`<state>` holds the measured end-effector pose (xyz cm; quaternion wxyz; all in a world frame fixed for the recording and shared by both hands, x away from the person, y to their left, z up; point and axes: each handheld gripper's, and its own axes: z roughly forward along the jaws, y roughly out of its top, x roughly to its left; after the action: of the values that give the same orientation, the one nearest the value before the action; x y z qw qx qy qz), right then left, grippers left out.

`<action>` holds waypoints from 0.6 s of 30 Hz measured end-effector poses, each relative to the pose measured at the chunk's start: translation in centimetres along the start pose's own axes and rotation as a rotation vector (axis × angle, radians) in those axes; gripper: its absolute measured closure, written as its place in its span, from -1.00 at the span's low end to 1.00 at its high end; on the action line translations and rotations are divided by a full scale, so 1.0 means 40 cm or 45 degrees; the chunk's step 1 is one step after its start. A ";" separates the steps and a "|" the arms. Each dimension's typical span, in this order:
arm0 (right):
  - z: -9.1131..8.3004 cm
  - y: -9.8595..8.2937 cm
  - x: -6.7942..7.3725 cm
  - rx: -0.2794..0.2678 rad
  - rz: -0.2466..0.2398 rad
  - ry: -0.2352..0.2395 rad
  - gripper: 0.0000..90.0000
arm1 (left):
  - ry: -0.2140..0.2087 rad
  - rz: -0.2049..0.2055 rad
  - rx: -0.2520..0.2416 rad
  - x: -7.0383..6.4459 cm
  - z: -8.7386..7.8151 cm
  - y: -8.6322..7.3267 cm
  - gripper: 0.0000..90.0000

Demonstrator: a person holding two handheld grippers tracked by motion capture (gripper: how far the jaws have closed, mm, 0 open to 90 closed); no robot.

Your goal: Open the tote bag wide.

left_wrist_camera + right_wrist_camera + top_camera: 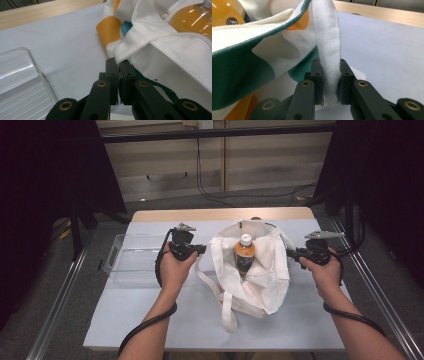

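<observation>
— What's around the surface (150, 320)?
— Grey floor (45, 310) on both sides, with metal rails (57, 305) running near to far. Dark curtains (45, 165) hang left and right.
— And at the far end?
— A pale panelled wall (270, 165), a black bar (215, 132) across it, and cables (210, 195) trailing onto the floor.

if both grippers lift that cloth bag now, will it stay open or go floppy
The white tote bag will likely sag: its cloth already creases between the left hand-held gripper and right hand-held gripper. The orange bottle inside probably pulls the middle down and may tip.
</observation>
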<state>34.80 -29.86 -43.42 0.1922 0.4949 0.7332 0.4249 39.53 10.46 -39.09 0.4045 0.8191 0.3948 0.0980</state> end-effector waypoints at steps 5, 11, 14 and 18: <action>-0.005 0.019 0.013 -0.012 0.005 -0.004 0.65 | 0.005 0.017 0.008 -0.010 -0.010 0.007 0.66; -0.016 0.025 0.020 -0.014 0.031 -0.025 0.36 | -0.035 -0.022 -0.003 -0.016 -0.021 0.007 0.28; -0.025 0.033 0.021 -0.013 0.048 -0.021 0.26 | -0.057 -0.013 0.029 -0.022 -0.029 0.012 0.18; -0.041 0.050 0.022 0.004 0.042 -0.022 0.14 | -0.050 -0.015 0.025 -0.025 -0.043 0.024 0.10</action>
<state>34.38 -29.48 -40.75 0.1907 0.5109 0.7239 0.4227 38.57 10.41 -37.09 0.4045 0.8225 0.3926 0.0756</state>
